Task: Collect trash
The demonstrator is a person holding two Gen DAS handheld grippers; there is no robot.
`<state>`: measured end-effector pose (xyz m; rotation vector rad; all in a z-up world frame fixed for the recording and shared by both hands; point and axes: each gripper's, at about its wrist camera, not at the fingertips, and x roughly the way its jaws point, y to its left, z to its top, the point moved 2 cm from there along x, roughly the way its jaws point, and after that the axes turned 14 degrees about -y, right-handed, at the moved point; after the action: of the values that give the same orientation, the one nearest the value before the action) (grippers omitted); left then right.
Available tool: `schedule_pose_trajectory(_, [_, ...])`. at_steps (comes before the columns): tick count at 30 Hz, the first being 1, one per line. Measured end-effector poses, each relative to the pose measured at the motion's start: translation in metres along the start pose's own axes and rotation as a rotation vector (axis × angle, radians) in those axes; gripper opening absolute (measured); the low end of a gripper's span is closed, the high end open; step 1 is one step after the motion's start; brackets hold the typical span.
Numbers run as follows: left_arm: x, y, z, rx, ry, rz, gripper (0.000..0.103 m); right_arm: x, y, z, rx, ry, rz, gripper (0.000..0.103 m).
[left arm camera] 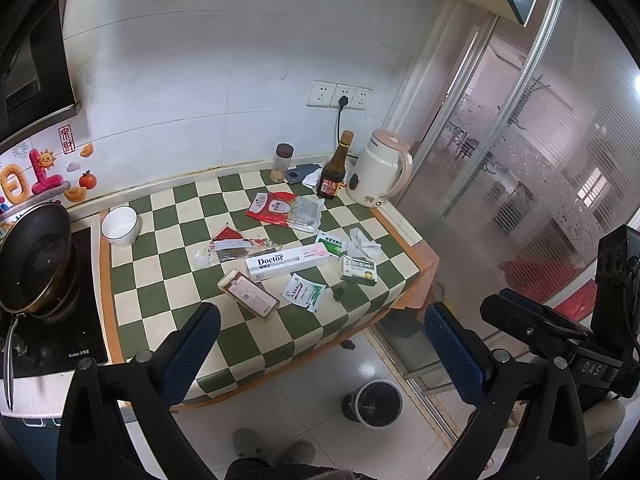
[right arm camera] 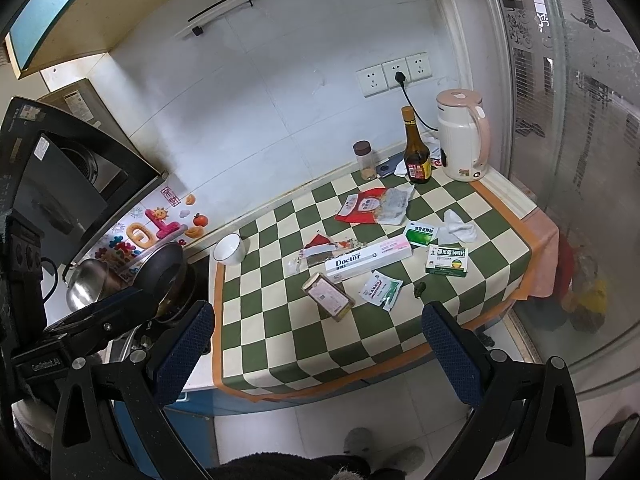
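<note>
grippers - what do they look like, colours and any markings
Both the left gripper and right gripper have black plastic frames with silver screws and textured dark blue finger pads. The right gripper's body reads "DAS" from the left wrist view; the left's lettering is too blurred to read.

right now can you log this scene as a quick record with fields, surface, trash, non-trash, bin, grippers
surface: checkered cloth on the counter
trash: Doctor box, green medicine box, red wrapper, crumpled tissue, torn sachet
non-trash: kettle, dark bottle, white bowl, pan
bin: trash can on the floor below the counter's edge
grippers: left gripper open, empty; right gripper open, empty
</note>
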<state>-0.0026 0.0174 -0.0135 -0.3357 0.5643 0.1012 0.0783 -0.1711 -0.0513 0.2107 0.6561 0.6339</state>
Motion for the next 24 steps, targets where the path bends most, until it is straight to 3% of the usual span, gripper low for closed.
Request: schedule_pose_trajectory(24, [0.0,-0.014,0.004,0.0,0.006,-0.006,0.103,0.001,-0.001,0.001,0.001,0.001,0.0,0.103])
